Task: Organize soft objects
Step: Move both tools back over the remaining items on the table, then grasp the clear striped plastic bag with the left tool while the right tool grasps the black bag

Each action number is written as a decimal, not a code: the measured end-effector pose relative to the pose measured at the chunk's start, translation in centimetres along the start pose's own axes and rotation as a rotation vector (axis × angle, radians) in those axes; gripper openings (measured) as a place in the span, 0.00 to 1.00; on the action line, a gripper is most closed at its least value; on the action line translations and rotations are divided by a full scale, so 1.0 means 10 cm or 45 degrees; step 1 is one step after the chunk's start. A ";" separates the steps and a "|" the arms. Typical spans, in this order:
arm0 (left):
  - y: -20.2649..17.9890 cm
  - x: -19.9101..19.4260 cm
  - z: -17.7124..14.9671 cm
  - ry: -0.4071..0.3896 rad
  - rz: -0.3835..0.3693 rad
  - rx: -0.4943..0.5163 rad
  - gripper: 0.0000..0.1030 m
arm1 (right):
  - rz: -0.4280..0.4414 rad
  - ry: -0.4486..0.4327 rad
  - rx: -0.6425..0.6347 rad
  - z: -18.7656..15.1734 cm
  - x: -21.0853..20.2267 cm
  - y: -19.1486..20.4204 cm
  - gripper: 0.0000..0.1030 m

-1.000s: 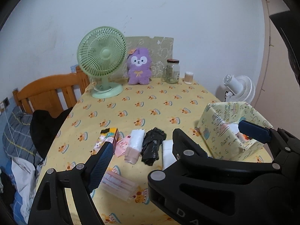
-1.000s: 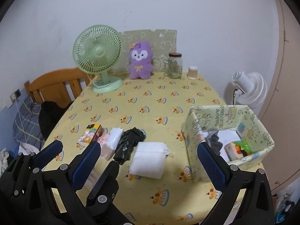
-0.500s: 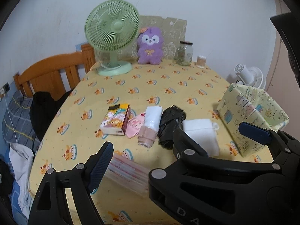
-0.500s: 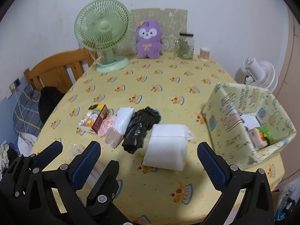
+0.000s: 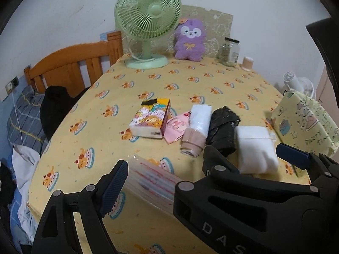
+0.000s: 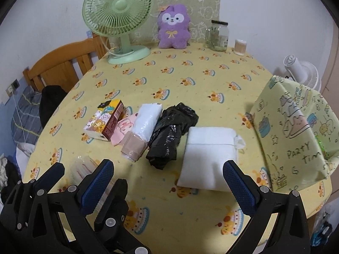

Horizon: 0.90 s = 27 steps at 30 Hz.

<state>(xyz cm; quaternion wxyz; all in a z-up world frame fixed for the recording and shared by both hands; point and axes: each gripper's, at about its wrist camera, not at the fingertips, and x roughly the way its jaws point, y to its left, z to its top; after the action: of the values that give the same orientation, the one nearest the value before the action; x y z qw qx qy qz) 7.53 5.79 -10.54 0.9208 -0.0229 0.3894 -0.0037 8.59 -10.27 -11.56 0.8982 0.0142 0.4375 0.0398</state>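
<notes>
While both grippers' jaws stand spread and empty, your right gripper could push the white pack off the bench's near edge.

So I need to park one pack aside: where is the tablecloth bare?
Bare: the wide stretch between the green desk fan and the row of packs. Crowded: cartoon tissue box, black plastic bundle and white folded pack lie close together, by the patterned paper box.
</notes>
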 end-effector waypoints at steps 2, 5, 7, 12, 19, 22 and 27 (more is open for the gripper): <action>0.02 0.05 -0.03 0.015 0.023 -0.021 0.83 | 0.006 0.028 0.003 -0.01 0.07 0.01 1.00; 0.04 0.12 -0.07 0.042 0.037 -0.039 0.84 | 0.012 0.061 0.009 -0.02 0.18 0.02 1.00; 0.06 0.17 -0.09 0.063 0.034 -0.050 0.84 | 0.011 0.088 0.006 -0.04 0.24 0.03 1.00; 0.10 0.24 -0.14 0.076 0.054 -0.084 0.84 | -0.014 0.107 -0.012 -0.07 0.34 0.07 1.00; 0.13 0.25 -0.21 0.075 0.082 -0.121 0.84 | 0.004 0.110 -0.052 -0.11 0.39 0.12 1.00; 0.12 0.26 -0.21 0.078 0.098 -0.128 0.84 | 0.022 0.108 -0.061 -0.11 0.41 0.13 1.00; 0.10 0.28 -0.19 0.094 0.106 -0.130 0.85 | 0.034 0.125 -0.064 -0.09 0.44 0.10 1.00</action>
<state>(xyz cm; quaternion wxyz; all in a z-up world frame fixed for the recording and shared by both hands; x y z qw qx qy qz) 8.08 6.69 -13.94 0.9029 -0.0534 0.4232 0.0535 10.57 -8.87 -15.49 0.8751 -0.0046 0.4798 0.0634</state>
